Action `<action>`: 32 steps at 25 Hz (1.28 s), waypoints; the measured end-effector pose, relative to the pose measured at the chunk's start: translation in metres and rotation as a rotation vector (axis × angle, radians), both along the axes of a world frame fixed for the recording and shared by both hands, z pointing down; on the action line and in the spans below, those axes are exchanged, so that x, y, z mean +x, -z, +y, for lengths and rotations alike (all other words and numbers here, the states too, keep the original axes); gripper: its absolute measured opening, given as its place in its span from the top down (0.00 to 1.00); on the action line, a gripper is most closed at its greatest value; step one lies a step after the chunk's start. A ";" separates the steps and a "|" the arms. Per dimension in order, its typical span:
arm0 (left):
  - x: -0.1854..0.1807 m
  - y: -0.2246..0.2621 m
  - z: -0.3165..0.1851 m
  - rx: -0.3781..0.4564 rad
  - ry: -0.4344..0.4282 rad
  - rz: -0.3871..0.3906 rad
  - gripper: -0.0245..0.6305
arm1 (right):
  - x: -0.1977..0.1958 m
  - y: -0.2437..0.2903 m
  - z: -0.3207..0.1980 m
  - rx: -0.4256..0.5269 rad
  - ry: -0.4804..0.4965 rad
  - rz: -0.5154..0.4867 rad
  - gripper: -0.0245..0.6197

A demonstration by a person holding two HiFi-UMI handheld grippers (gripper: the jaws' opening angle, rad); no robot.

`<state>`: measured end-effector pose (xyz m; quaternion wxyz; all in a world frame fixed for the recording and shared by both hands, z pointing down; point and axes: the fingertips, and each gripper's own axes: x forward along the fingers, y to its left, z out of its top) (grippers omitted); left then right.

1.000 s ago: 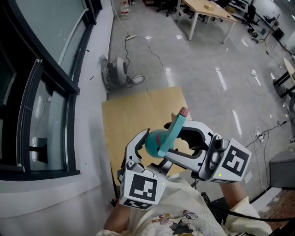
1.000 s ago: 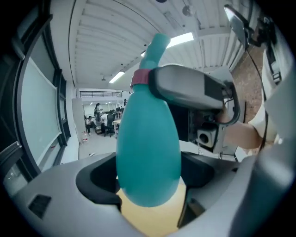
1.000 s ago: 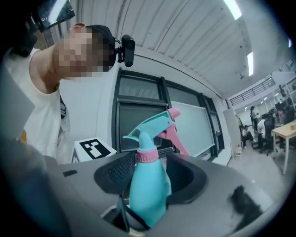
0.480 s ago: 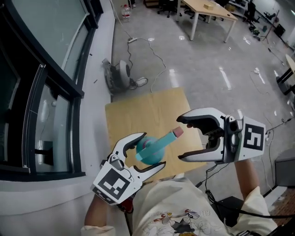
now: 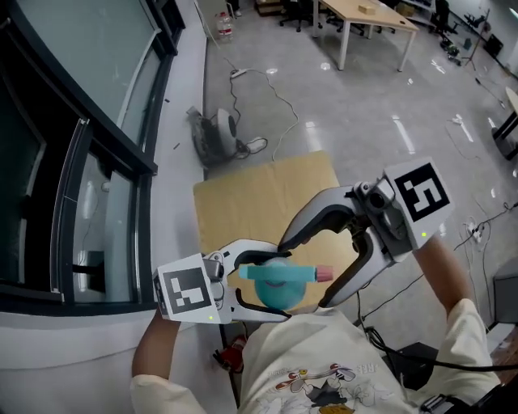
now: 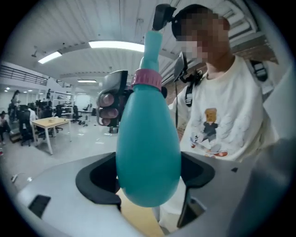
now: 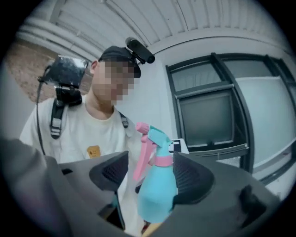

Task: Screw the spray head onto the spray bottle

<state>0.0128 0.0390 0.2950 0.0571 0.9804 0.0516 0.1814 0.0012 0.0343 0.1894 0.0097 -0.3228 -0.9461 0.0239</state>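
A teal spray bottle [image 5: 275, 285] with a pink collar and trigger lies level in the head view, its head [image 5: 317, 273] pointing right. My left gripper [image 5: 279, 283] is shut on the bottle's round body [image 6: 148, 152]. In the left gripper view the pink collar [image 6: 147, 79] and neck rise above the jaws. My right gripper [image 5: 306, 273] is open; its jaws have just been opening and straddle the spray head without pressing on it. In the right gripper view the bottle [image 7: 156, 196] and its head [image 7: 156, 136] stand between the right gripper's [image 7: 148, 173] pads, close to the right one.
A small wooden table [image 5: 259, 194] stands below the hands. Dark-framed windows [image 5: 81, 162] run along the left. On the floor beyond lie a grey device [image 5: 217, 129] with a cable, and a desk [image 5: 364, 20] stands further off. My torso in a white shirt [image 5: 316, 372] is close behind.
The right gripper let go of the spray head and opened, then swung up and right. The left gripper turned the bottle from pointing up-right to lying level.
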 end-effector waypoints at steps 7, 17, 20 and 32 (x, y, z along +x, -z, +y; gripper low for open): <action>0.009 0.018 0.039 -0.011 -0.279 0.063 0.34 | 0.030 0.026 0.010 -0.083 0.259 -0.061 0.51; 0.015 0.012 0.076 -0.009 -0.602 -0.038 0.34 | 0.022 0.018 0.046 -0.044 0.505 0.023 0.69; 0.018 0.010 0.086 -0.014 -0.652 -0.054 0.34 | 0.025 0.012 0.056 -0.040 0.548 0.050 0.69; 0.023 0.008 0.078 -0.043 -0.608 -0.014 0.34 | 0.018 0.009 0.054 -0.068 0.499 -0.005 0.76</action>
